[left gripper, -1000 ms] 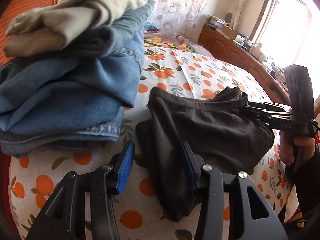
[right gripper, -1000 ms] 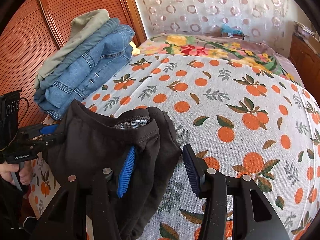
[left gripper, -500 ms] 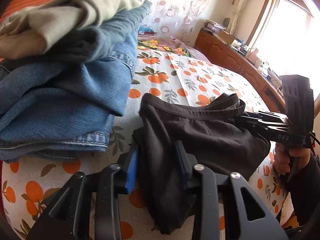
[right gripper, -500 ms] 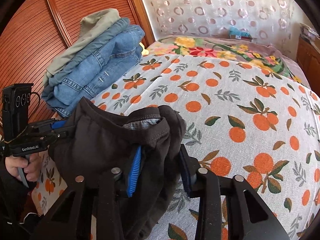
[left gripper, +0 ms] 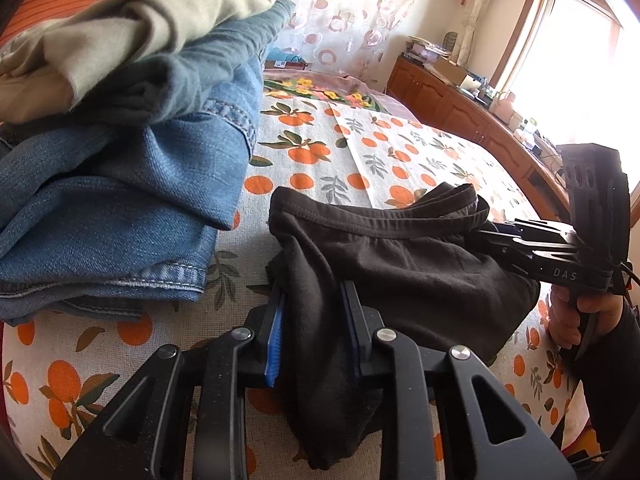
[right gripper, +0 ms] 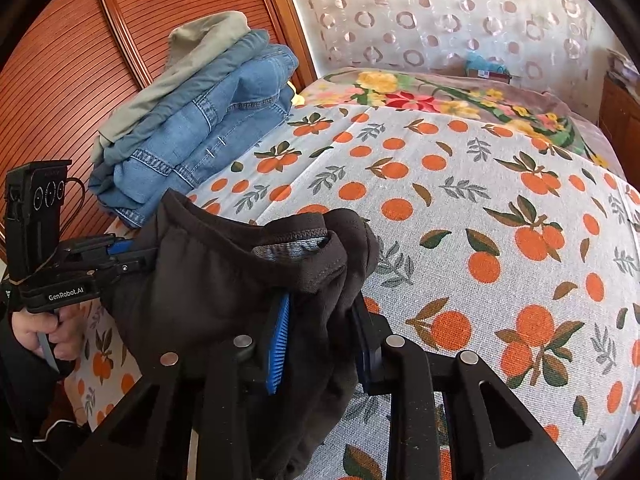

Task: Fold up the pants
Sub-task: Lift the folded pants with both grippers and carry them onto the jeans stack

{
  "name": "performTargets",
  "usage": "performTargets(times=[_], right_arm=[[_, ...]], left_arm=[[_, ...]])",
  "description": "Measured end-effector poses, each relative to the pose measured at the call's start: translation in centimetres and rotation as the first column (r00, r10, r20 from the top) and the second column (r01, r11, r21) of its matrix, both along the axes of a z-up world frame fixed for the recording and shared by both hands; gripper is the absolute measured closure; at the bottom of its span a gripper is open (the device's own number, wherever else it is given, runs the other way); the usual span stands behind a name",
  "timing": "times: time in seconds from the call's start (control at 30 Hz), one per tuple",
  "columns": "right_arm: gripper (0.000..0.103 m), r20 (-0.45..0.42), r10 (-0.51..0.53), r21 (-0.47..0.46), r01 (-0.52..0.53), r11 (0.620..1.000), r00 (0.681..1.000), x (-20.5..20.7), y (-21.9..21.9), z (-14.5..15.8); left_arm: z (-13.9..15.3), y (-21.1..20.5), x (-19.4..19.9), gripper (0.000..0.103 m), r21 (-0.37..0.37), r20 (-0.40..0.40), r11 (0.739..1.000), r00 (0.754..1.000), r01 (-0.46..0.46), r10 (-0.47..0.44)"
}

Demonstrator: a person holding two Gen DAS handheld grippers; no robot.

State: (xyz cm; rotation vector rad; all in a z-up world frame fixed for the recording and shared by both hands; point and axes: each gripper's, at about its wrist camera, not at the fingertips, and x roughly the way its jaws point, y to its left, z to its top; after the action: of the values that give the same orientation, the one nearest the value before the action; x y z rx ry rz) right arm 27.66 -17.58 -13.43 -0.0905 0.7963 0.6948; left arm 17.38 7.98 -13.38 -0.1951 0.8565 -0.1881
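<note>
Black pants (left gripper: 400, 256) lie bunched near the bed's (left gripper: 360, 152) edge, one end between each closing claw: left claw (left gripper: 314, 332) and right claw (right gripper: 320, 336) both pinching fabric.

Right claw (left gripper: 486, 236) body, beside the dark pants (left gripper: 400, 264): I read "DAS".
Left claw (right gripper: 138, 254) body, beside those pants: I read "GenRobot.AI".

Black fingers (left gripper: 352, 320), blue pads (left gripper: 276, 336), silver screws.

Sunlit window (left gripper: 576, 64), wooden cabinets (left gripper: 448, 108), ring-patterned curtain (right gripper: 440, 16), ribbed wardrobe (right gripper: 60, 80)
</note>
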Motion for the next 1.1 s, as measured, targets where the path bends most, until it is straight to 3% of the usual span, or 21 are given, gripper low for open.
performTargets(times=[0.17,0.27,0.5,0.9,1.1], right_arm=[[0.085,0.026,-0.009,-0.014,0.010,1.000,1.000,-0.7,0.3,0.2],[0.086,0.053,-0.010,0.004,0.009,1.000,0.999,-1.4,0.1,0.9],[0.087,0.173,0.020,0.018,-0.024,1.000,0.985,-2.9,0.2,6.1],[0.087,0.436,0.159,-0.069,-0.144,0.987,0.886,-2.8,6.2,18.1],[0.087,0.465,0.247,-0.145,-0.202,0.969,0.850,-0.4,10.3,19.9]], left_arm=[[0.0,0.1,-0.3,0.090,-0.019,0.004,1.000,1.000,0.014,-0.014],[0.6,0.0,-0.7,0.092,-0.026,0.026,0.999,0.999,0.024,-0.023],[5.8,-0.1,-3.5,0.092,-0.057,0.168,0.997,0.985,0.047,-0.037],[13.0,3.1,-4.5,0.092,-0.067,0.350,0.997,0.936,-0.028,0.050],[15.4,5.7,-4.9,0.092,-0.065,0.399,0.993,0.910,-0.096,0.114]])
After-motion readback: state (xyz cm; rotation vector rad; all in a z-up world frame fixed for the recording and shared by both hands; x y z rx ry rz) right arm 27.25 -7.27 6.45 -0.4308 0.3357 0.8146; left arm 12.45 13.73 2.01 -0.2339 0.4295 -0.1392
